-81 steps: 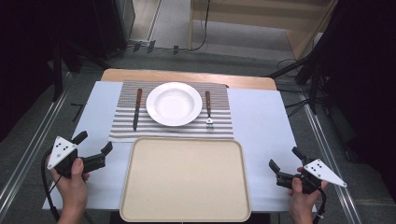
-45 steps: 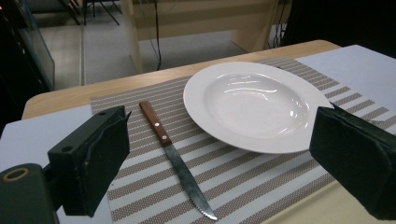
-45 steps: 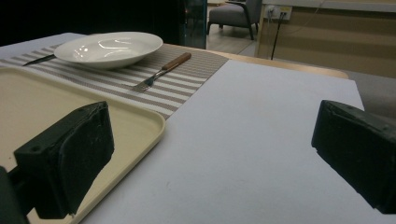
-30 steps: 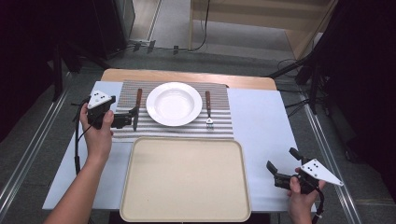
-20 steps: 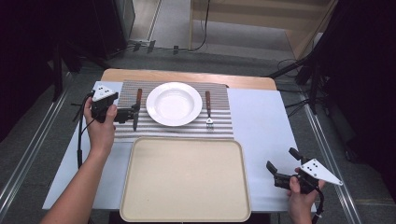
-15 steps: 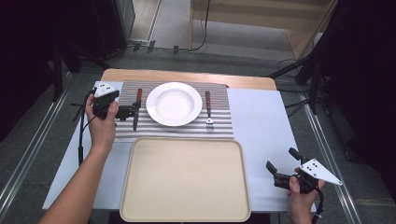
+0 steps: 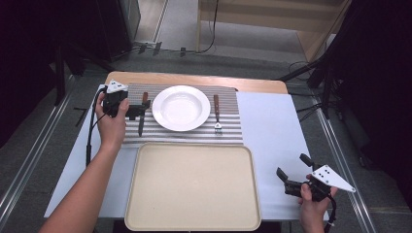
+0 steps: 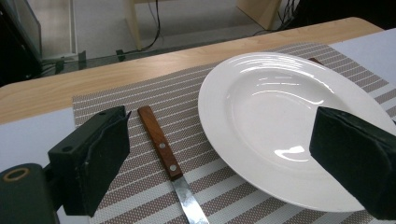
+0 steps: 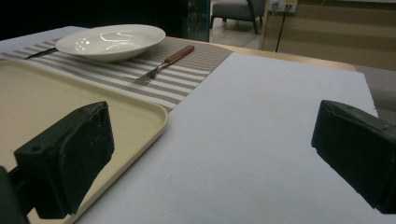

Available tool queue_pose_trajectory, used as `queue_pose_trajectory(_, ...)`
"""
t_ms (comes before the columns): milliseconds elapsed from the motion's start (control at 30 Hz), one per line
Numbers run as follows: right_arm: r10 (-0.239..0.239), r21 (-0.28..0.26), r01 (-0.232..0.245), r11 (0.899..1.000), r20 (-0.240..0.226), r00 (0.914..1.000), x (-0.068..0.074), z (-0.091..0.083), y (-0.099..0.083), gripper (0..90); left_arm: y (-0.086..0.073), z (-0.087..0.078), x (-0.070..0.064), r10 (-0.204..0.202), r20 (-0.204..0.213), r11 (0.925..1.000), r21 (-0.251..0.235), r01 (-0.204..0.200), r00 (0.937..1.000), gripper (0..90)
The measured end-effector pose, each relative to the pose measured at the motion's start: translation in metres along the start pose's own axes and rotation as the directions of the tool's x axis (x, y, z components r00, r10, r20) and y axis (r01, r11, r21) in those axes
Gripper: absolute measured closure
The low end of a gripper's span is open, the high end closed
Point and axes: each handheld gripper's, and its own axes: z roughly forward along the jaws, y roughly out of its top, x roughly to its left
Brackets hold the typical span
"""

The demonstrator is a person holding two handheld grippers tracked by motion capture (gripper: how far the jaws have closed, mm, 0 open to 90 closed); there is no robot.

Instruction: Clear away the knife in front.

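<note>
Knife [image 8: 169, 167]: lies flat on the striped placemat [image 7: 228, 131], between my left hand-held gripper's [image 7: 137, 109] spread jaws in its own view, wooden handle away from me, blade toward me. Not touched by either jaw, as far as I can tell. White plate [image 7: 180, 108] just beyond the knife, partly behind the far jaw; nothing on it. Fork [image 7: 217, 112] past the plate, on the same mat. Beige tray [image 7: 192, 187] near me on the worktop, nothing in it. My left arm reaches forward across the worktop's left side, hand [image 7: 112, 121] wrapped round the gripper body. My right hand-held gripper [image 7: 291, 174] hangs low over the worktop beside the tray's corner, jaws wide, holding nothing.
</note>
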Motion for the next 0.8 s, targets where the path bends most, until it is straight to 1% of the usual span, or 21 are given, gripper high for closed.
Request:
queue_pose_trajectory(33,0.003,0.001,-0.003,1.000,0.000,1.0000,0.000,0.000,0.000,0.0,0.000,0.002,0.001,-0.001,-0.006,0.9999,0.010,0.001,1.0000,4.5)
queue_pose_trajectory(100,0.002,0.002,-0.002,1.000,-0.001,1.0000,0.000,0.000,0.000,0.0,0.000,0.006,0.002,-0.021,-0.009,0.9995,0.025,0.021,0.9998,4.5)
queue_pose_trajectory(133,0.001,0.002,-0.001,1.000,-0.003,1.0000,-0.001,0.001,-0.001,0.0,0.000,0.008,0.004,-0.024,-0.010,0.9991,0.034,0.024,0.9997,4.6)
queue_pose_trajectory(167,0.003,0.003,-0.003,1.000,-0.003,1.0000,-0.001,0.001,-0.001,0.0,0.000,0.010,0.005,-0.038,-0.016,0.9983,0.044,0.039,0.9991,4.9)
queue_pose_trajectory(267,0.004,0.006,-0.004,1.000,-0.005,1.0000,-0.001,0.001,-0.001,0.0,0.001,0.016,0.008,-0.052,-0.029,0.9956,0.077,0.054,0.9982,5.0)
queue_pose_trajectory(367,0.005,0.009,-0.005,1.000,-0.009,0.9999,0.000,0.001,-0.001,0.0,0.001,0.022,0.012,-0.066,-0.023,0.9917,0.109,0.068,0.9976,5.0)
queue_pose_trajectory(433,0.004,0.011,-0.004,1.000,-0.009,0.9999,0.000,0.002,-0.001,0.0,0.001,0.027,0.015,-0.082,-0.020,0.9881,0.128,0.084,0.9964,5.0)
queue_pose_trajectory(467,0.005,0.011,-0.005,1.000,-0.009,0.9999,0.000,0.002,-0.001,0.0,0.002,0.028,0.015,-0.080,-0.032,0.9869,0.138,0.084,0.9963,7.0)
queue_pose_trajectory(500,0.004,0.011,-0.004,1.000,-0.010,0.9999,0.000,0.002,-0.001,0.0,0.003,0.030,0.016,-0.089,-0.058,0.9855,0.140,0.096,0.9943,12.2)
queue_pose_trajectory(533,0.004,0.012,-0.004,1.000,-0.010,0.9999,0.000,0.003,-0.001,0.0,0.003,0.031,0.017,-0.094,-0.056,0.9839,0.148,0.101,0.9940,15.5)
queue_pose_trajectory(567,0.003,0.012,-0.003,1.000,-0.010,0.9999,0.000,0.003,-0.001,0.0,0.004,0.033,0.018,-0.102,-0.046,0.9820,0.155,0.108,0.9937,15.3)
queue_pose_trajectory(600,0.005,0.013,-0.005,1.000,-0.011,0.9999,0.000,0.003,-0.001,0.0,0.005,0.035,0.019,-0.107,-0.045,0.9796,0.166,0.113,0.9932,15.3)
queue_pose_trajectory(667,0.004,0.014,-0.004,1.000,-0.012,0.9999,0.000,0.003,-0.002,0.0,0.007,0.039,0.020,-0.108,-0.066,0.9723,0.201,0.119,0.9920,16.8)
queue_pose_trajectory(733,0.005,0.017,-0.005,1.000,-0.013,0.9999,0.000,0.003,-0.002,0.0,0.009,0.043,0.020,-0.113,-0.093,0.9644,0.229,0.132,0.9893,22.7)
queue_pose_trajectory(767,0.004,0.017,-0.003,1.000,-0.013,0.9999,0.000,0.003,-0.002,0.0,0.010,0.046,0.020,-0.120,-0.113,0.9573,0.250,0.145,0.9863,25.7)
queue_pose_trajectory(800,0.003,0.018,-0.003,1.000,-0.013,0.9999,-0.001,0.004,-0.002,0.0,0.011,0.048,0.021,-0.124,-0.125,0.9514,0.267,0.154,0.9843,28.0)
